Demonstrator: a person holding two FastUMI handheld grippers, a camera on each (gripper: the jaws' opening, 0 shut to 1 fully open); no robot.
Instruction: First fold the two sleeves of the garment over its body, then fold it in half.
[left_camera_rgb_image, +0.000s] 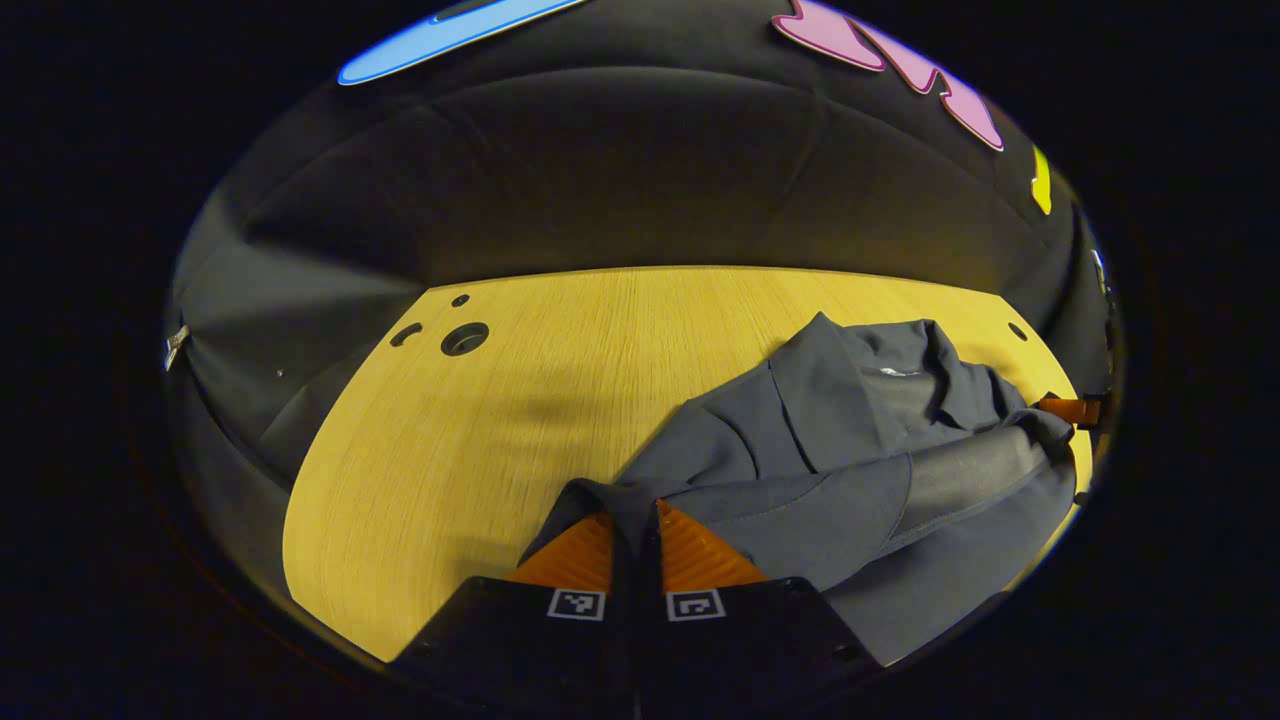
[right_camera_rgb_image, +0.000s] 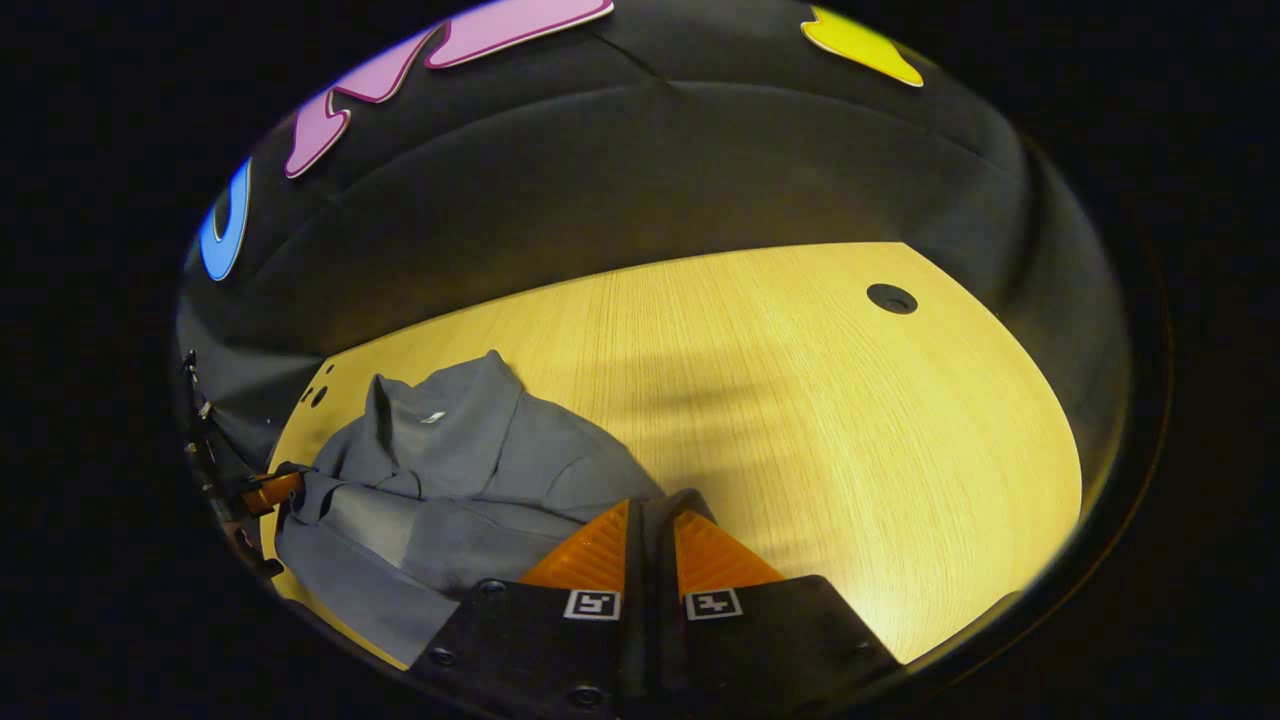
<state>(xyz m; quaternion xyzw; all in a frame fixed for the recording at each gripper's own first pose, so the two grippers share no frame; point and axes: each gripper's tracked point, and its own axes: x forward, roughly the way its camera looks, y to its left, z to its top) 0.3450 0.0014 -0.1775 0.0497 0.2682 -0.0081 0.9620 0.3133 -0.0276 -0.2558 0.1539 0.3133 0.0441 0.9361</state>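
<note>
Both tongs are pinching the grey garment (left_camera_rgb_image: 850, 450). Left tongs (left_camera_rgb_image: 635, 545) have their two fingers pressed together on a fold of the cloth at its near edge. Right tongs (right_camera_rgb_image: 650, 550) are also closed on a thin fold of the same cloth, at its other side. In the left gripper view, the other tongs show small at the far right edge of the garment.

The garment lies crumpled on a light wooden table (right_camera_rgb_image: 800, 400), with its collar toward the far side. A small pale label (right_camera_rgb_image: 432, 417) is near the collar; its writing is too small to read. The table has round holes (left_camera_rgb_image: 464, 339) near its corners. Black cloth (right_camera_rgb_image: 650, 170) closes the booth behind.
</note>
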